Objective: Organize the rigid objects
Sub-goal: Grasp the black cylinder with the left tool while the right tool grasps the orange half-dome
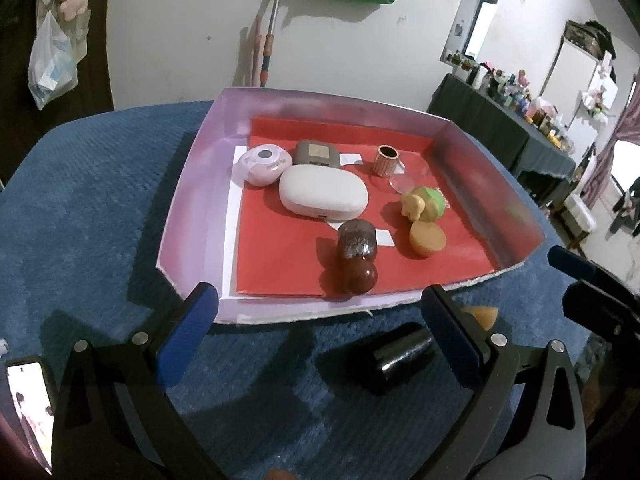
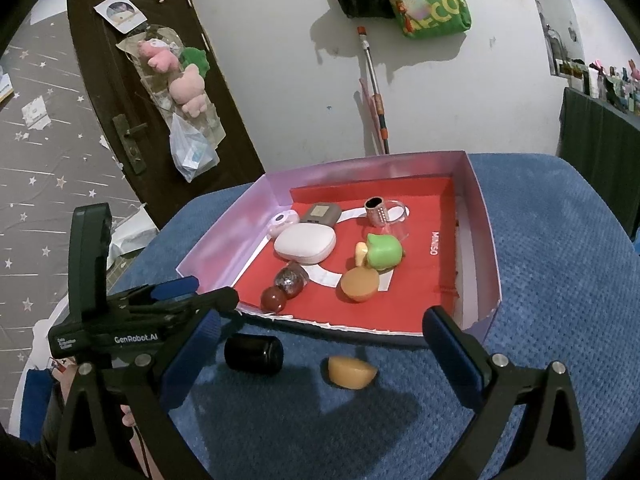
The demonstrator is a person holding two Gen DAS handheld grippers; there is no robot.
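A pink box (image 1: 188, 204) with a red floor sits on the blue cushion (image 1: 80, 220); it also shows in the right wrist view (image 2: 486, 240). Inside lie a white case (image 1: 323, 195), a pink round case (image 1: 262, 165), a grey case (image 1: 317, 153), a small patterned cup (image 1: 386, 161), a green and yellow toy (image 1: 423, 204), a tan disc (image 1: 427, 239) and a dark red bottle (image 1: 357, 258). A black cylinder (image 2: 253, 354) and a yellow half-round piece (image 2: 352, 372) lie on the cushion before the box. My left gripper (image 1: 320, 332) is open and empty above the cylinder. My right gripper (image 2: 324, 352) is open and empty above both.
A door (image 2: 132, 92) with hanging plush toys and a plastic bag stands at the left. A white wall with a green bag (image 2: 434, 0) and a pole is behind. A cluttered dark table (image 1: 520, 128) stands at the right. The left gripper's body (image 2: 120, 320) shows at the left in the right wrist view.
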